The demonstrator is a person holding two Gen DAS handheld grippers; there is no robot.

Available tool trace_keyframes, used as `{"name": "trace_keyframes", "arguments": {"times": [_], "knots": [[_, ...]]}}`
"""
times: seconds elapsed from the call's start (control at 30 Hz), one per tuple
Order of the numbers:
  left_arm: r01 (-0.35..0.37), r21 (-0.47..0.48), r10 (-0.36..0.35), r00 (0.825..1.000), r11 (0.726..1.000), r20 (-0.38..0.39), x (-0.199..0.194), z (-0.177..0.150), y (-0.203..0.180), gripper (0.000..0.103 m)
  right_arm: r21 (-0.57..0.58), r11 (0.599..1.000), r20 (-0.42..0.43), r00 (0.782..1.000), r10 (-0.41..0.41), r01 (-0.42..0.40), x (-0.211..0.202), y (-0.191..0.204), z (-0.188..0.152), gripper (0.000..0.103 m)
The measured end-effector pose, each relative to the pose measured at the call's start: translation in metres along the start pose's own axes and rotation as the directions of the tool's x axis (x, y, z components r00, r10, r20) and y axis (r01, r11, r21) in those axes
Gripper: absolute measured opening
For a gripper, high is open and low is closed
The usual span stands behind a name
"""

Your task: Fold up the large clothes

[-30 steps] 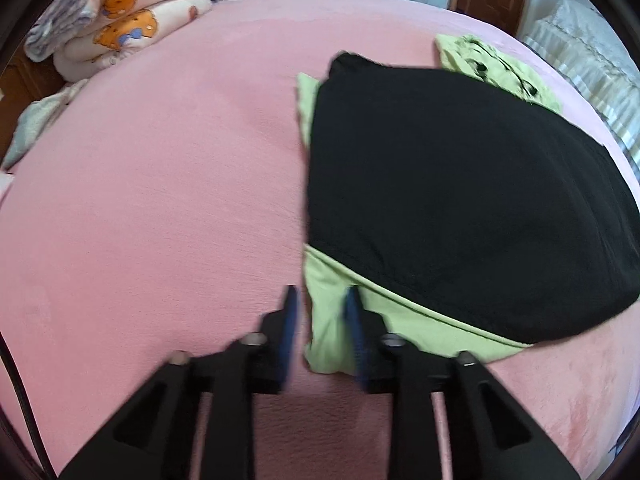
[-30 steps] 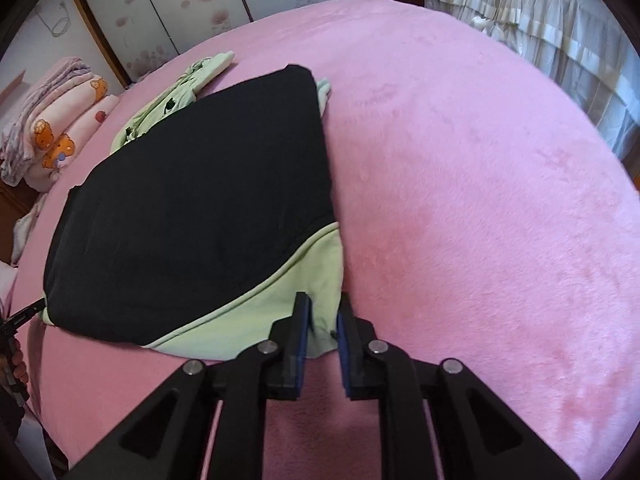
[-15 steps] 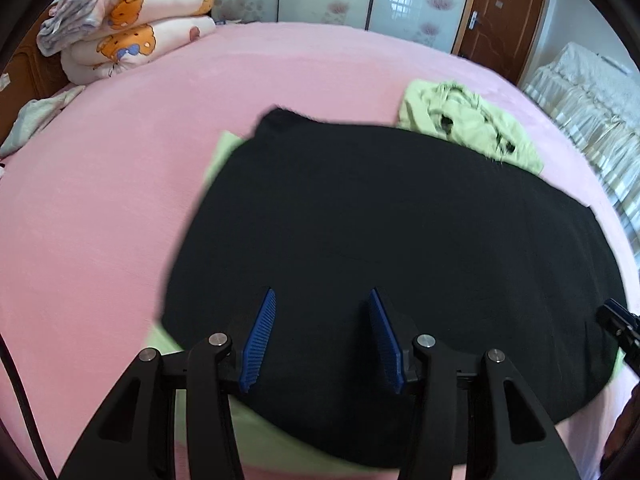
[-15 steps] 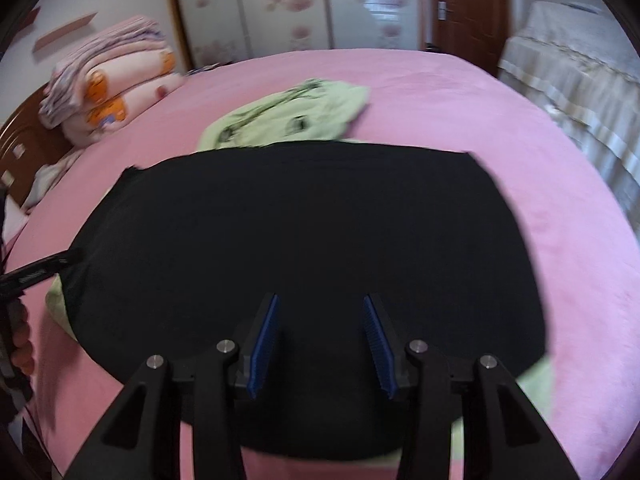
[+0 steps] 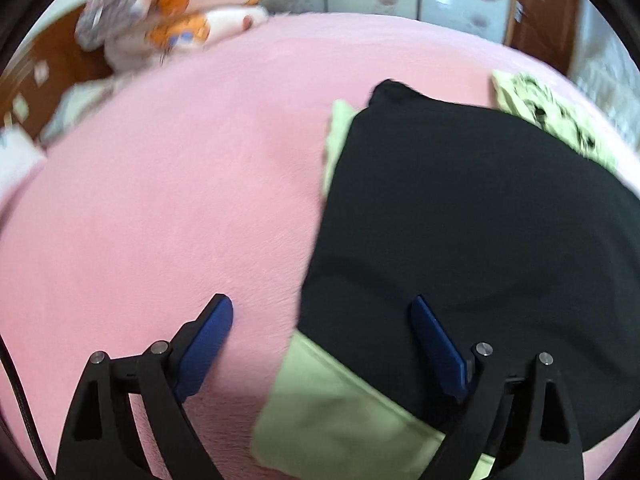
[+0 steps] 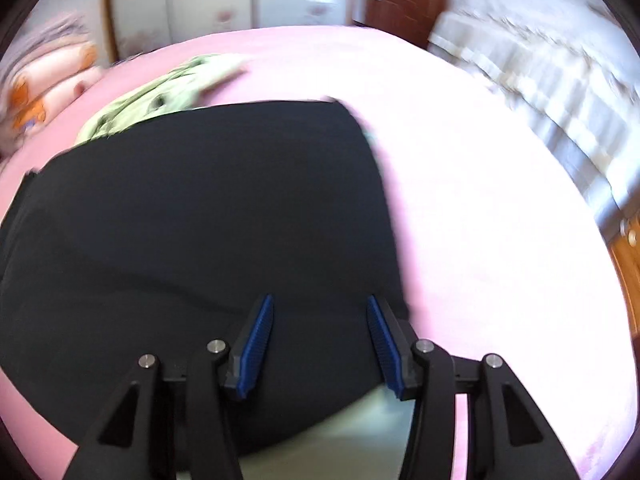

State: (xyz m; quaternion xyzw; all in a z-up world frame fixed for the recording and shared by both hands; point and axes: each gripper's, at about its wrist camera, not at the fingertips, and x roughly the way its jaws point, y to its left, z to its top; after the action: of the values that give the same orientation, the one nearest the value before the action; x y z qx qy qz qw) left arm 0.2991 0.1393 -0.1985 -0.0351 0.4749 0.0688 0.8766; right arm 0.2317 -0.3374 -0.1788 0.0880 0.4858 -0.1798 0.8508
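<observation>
Black-and-green garment [image 5: 480,216] is laid flat on the pink bed cover [image 5: 160,220], centre-right of frame; left gripper [image 5: 322,316] jaws opening wide, right gripper [image 6: 320,318] opening, nothing clamped; next grab should be taken at the green hem corners, both layers pinched

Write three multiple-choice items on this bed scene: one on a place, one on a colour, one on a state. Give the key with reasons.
1. Where does the crumpled green garment lie?
A. beyond the black garment
B. on the floor
C. in a gripper

2. What colour is the bedspread?
A. blue
B. pink
C. white

3. What is the left gripper holding?
A. the black garment
B. a folded blanket
C. nothing

Key: 1 A, it lies past the black cloth's far edge. 2 B, pink plush surrounds the clothes. 3 C, its jaws are opening, the pads clear of the cloth.
</observation>
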Motion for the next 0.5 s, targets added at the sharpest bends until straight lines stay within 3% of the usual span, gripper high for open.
{"name": "trace_keyframes", "arguments": {"times": [0.07,0.17,0.3,0.5], "knots": [[0.008,-0.027,-0.008,1.000,1.000,-0.004,0.001,0.000,0.009,0.090,0.039,0.999,-0.019,1.000,-0.019,0.019,0.000,-0.017,-0.002,0.053],[-0.012,-0.017,0.012,1.000,1.000,-0.003,0.000,0.000,0.008,0.090,0.078,0.997,-0.034,0.999,0.019,-0.016,-0.001,-0.027,-0.004,0.053],[-0.039,0.009,0.039,0.999,0.999,-0.003,-0.001,0.004,0.002,0.090,0.030,0.999,-0.037,0.999,-0.029,0.030,-0.002,-0.011,-0.001,0.053],[-0.051,0.050,0.052,0.999,0.997,-0.011,-0.004,0.009,-0.003,0.090,0.034,0.999,-0.052,0.999,-0.012,0.013,0.003,-0.021,0.001,0.053]]}}
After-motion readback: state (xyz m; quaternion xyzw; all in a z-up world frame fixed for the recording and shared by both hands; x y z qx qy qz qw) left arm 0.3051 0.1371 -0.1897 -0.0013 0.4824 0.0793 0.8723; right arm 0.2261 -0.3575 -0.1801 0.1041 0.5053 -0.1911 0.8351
